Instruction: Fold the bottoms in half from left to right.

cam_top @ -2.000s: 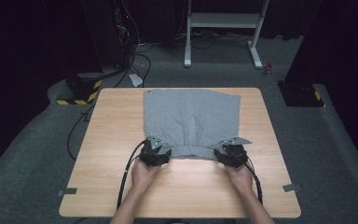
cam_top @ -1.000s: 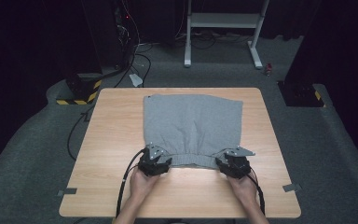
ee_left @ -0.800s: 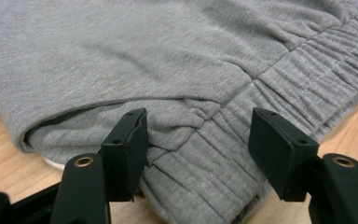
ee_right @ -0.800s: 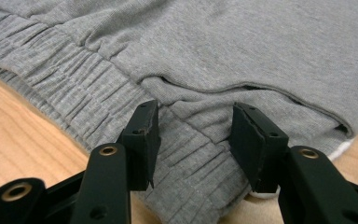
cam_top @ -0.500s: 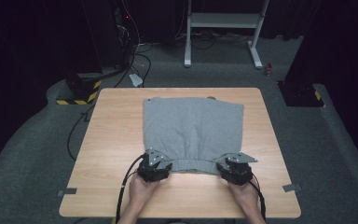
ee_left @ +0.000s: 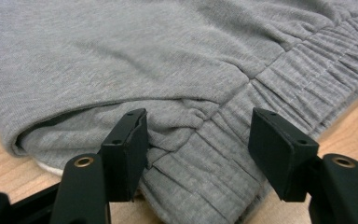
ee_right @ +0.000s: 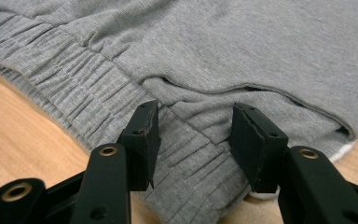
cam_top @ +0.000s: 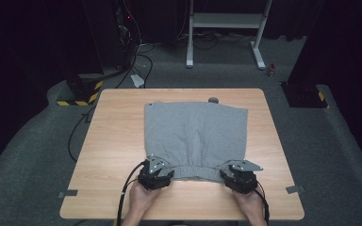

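A pair of grey shorts (cam_top: 194, 136) lies flat in the middle of the counter (cam_top: 118, 141), its elastic waistband (cam_top: 195, 172) toward the lower edge of the frame and the leg hems toward the upper edge, so its long axis runs bottom to top. The left gripper (cam_top: 156, 175) sits at the waistband's lower-left corner, the right gripper (cam_top: 238, 176) at the lower-right corner. Both pairs of jaws stand spread, straddling the gathered band without pinching it. I judge the cloth smoothed and placed; any folding is not yet begun
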### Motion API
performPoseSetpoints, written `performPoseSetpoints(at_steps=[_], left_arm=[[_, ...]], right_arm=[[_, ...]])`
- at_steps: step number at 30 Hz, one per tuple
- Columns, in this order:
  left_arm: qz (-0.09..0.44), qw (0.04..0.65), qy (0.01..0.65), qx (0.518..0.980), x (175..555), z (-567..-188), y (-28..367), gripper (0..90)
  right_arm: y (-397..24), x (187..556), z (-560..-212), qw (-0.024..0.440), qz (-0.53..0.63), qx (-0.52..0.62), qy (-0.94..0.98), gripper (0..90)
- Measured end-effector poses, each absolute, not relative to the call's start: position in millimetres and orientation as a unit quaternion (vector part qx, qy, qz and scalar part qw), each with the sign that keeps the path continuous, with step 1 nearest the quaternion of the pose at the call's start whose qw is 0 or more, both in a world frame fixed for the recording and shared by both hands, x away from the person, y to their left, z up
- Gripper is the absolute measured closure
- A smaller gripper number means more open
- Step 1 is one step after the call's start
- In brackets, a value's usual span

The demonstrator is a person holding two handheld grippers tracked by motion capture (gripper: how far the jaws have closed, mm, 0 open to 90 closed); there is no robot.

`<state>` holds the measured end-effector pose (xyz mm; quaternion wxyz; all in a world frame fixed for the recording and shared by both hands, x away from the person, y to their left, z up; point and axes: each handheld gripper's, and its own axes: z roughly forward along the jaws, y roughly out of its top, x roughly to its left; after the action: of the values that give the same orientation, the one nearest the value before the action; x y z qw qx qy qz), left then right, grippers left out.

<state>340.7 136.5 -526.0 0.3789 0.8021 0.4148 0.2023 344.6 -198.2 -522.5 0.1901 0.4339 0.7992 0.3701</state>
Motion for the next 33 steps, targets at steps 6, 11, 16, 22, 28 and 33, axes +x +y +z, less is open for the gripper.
performPoseSetpoints(at_steps=[6,11,16,22,28,33], left_arm=[[0.202,0.38,0.414,0.802,334,-526,136,37.5],[0.196,0.382,0.413,0.803,329,-526,136,37.5],[0.191,0.383,0.414,0.804,325,-526,136,37.5],[0.192,0.383,0.413,0.804,319,-526,135,37.5],[0.192,0.383,0.411,0.805,315,-526,135,37.5],[0.19,0.384,0.413,0.804,312,-526,135,37.5]], right_arm=[[-199,338,-522,0.188,0.371,0.433,0.8,51.7],[-200,332,-522,0.186,0.371,0.434,0.799,51.7],[-201,327,-523,0.186,0.371,0.432,0.801,51.8],[-202,322,-523,0.189,0.371,0.429,0.802,51.9],[-202,317,-523,0.188,0.371,0.429,0.802,52.0],[-203,315,-523,0.186,0.372,0.429,0.802,51.9]])
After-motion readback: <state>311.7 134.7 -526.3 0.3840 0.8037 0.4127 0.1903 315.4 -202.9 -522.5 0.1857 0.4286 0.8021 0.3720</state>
